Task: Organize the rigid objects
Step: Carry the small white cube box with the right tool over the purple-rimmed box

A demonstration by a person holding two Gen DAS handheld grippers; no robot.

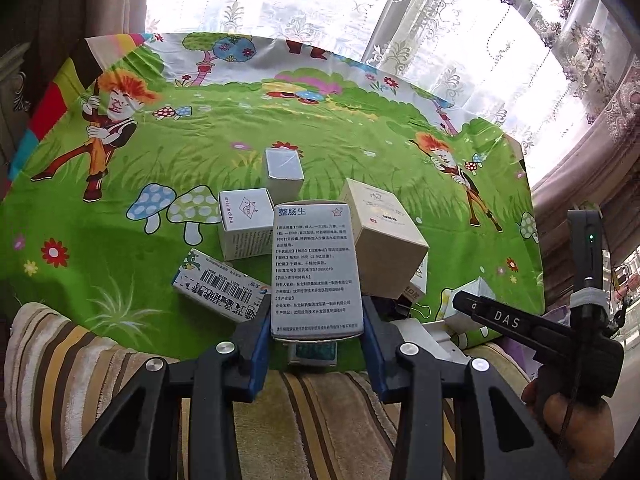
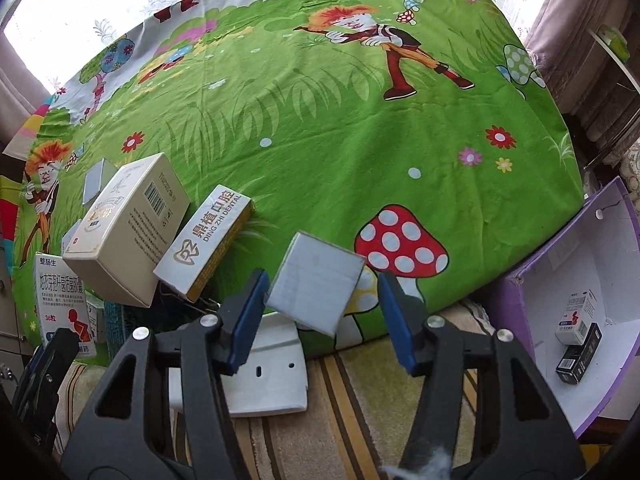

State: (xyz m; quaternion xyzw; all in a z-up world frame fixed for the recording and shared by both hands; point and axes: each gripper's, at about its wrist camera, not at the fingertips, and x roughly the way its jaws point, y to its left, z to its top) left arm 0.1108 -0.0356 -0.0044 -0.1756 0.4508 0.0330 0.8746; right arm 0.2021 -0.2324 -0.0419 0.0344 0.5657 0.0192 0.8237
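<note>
A cardboard medicine box (image 1: 317,268) headed "整肠生" is clamped by the left gripper (image 1: 316,336). The right gripper (image 2: 320,316) stands with fingers apart around a plain grey carton (image 2: 316,282), beside a "DING ZHI DENTAL" box (image 2: 206,240).

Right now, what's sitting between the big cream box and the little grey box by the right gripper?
The white Ding Zhi Dental box lies between the cream box and grey box, in the right wrist view.

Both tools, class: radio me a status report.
Left tool shut on medicine box. Right tool open around small white box, right pad clear. Dental box close by.
</note>
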